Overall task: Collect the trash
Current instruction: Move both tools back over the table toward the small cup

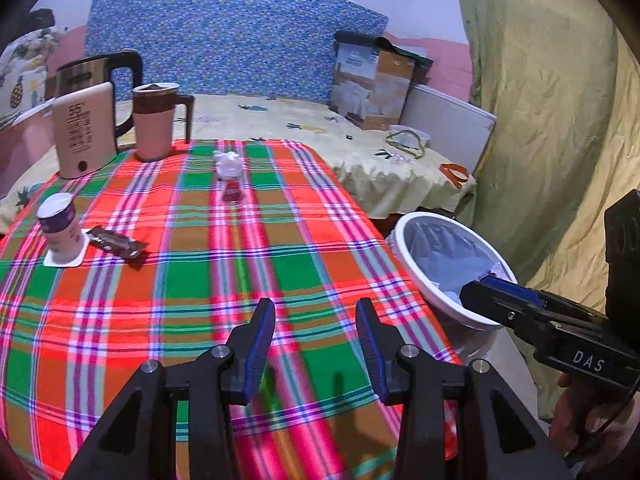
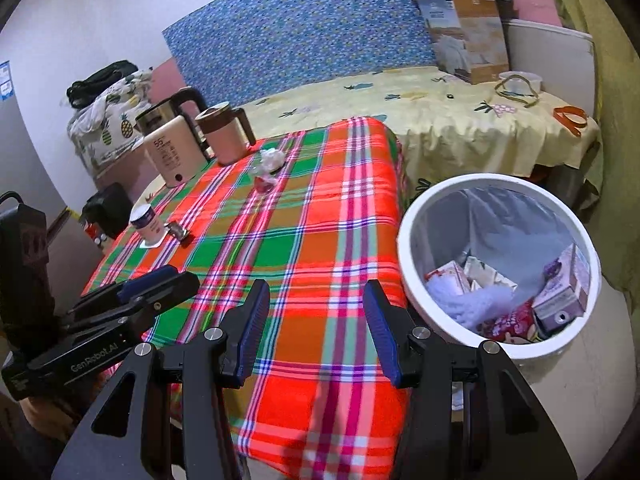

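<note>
On the plaid tablecloth [image 1: 192, 280] lie a crumpled white tissue [image 1: 227, 161] with a small red-bottomed clear cup [image 1: 232, 192] in front of it, an upturned yogurt cup [image 1: 60, 226] and a dark snack wrapper [image 1: 116, 243]. The white trash bin [image 2: 496, 264] stands right of the table and holds cartons and wrappers. My left gripper [image 1: 315, 312] hovers open over the table's near part, empty. My right gripper [image 2: 316, 292] is open and empty over the table's right edge, beside the bin. Each gripper shows in the other's view: right gripper [image 1: 486, 286], left gripper [image 2: 168, 274].
A beige kettle [image 1: 82, 128], a steel kettle behind it and a pink mug [image 1: 154, 120] stand at the table's far left. Behind lies a yellow-covered bed [image 1: 360, 148] with a box [image 1: 370, 84], a strap and orange scissors [image 1: 456, 172]. A green curtain [image 1: 552, 120] hangs on the right.
</note>
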Demonstrator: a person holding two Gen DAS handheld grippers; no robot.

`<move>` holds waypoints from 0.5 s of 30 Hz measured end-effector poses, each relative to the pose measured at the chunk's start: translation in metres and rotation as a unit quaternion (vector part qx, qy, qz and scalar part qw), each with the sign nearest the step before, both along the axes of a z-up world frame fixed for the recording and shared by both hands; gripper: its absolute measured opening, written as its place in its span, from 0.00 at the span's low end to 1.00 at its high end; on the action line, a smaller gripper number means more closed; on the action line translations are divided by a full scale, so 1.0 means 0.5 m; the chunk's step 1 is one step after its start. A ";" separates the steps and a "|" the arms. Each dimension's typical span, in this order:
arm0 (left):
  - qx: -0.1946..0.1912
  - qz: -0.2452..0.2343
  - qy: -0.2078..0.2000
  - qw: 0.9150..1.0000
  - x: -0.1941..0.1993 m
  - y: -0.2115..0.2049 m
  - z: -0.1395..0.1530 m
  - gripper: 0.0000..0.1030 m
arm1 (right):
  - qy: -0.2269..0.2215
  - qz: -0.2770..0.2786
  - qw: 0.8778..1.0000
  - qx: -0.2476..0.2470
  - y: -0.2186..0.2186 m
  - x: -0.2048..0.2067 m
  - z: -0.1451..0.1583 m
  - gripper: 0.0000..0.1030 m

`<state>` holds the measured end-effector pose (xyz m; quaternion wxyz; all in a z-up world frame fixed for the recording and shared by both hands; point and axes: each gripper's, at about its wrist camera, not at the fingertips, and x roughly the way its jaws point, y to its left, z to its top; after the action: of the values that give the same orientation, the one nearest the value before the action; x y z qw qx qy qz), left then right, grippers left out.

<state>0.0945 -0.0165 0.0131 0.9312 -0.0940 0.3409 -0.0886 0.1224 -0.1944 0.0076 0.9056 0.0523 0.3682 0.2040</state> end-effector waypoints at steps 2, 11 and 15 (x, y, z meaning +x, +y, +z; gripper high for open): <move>0.001 0.008 0.001 1.000 -0.003 0.012 -0.002 0.40 | 0.000 0.005 1.000 -0.005 0.012 0.002 -0.001 0.49; 0.005 0.047 0.005 0.999 -0.009 0.079 -0.011 0.40 | 0.007 0.031 0.999 -0.013 0.060 0.013 -0.013 0.49; 0.007 0.069 0.010 0.998 -0.007 0.119 -0.019 0.40 | 0.013 0.051 0.999 -0.012 0.085 0.019 -0.016 0.49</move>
<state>0.0912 0.0427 0.0037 0.9324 -0.1118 0.3430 -0.0205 0.1318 -0.1519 -0.0006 0.8897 0.0253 0.3846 0.2447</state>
